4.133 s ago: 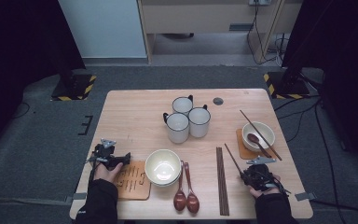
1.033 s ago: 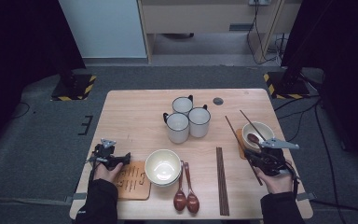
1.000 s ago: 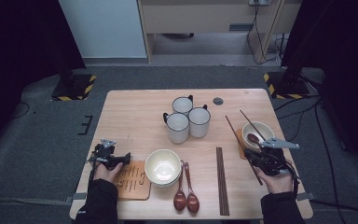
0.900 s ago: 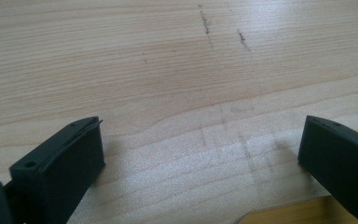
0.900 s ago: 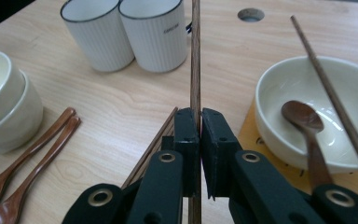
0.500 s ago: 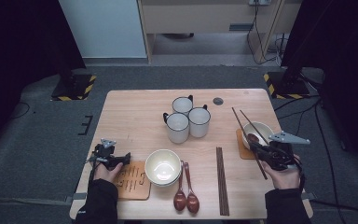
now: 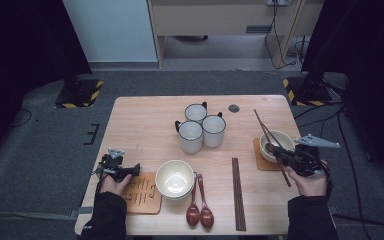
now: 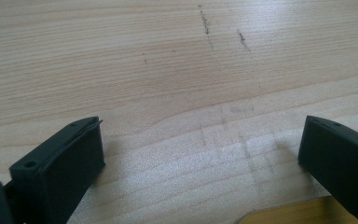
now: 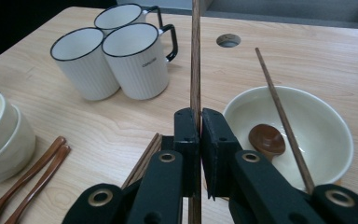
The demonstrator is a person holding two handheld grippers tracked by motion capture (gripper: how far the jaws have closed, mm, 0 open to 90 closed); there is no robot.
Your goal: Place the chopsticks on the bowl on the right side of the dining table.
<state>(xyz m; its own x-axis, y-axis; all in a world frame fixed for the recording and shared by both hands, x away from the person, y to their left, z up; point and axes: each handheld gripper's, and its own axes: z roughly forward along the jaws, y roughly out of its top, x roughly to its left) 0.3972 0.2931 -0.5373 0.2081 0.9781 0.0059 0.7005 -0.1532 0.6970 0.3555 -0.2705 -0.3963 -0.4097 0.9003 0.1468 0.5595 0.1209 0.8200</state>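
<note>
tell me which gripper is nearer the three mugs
Right. The right gripper sits beside the far-right bowl, diagonally from the mugs; the left gripper is farther off, at the near-left edge.

Table [image 7: 145, 125]: 3 mugs [image 7: 200, 127], spoons [image 7: 199, 212], chopsticks [image 7: 238, 192]

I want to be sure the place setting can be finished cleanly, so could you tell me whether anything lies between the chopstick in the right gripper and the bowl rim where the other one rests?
Nothing visible does. The right gripper is shut on the chopstick, just left of the bowl; the other chopstick lies across its rim and a spoon sits inside.
</note>
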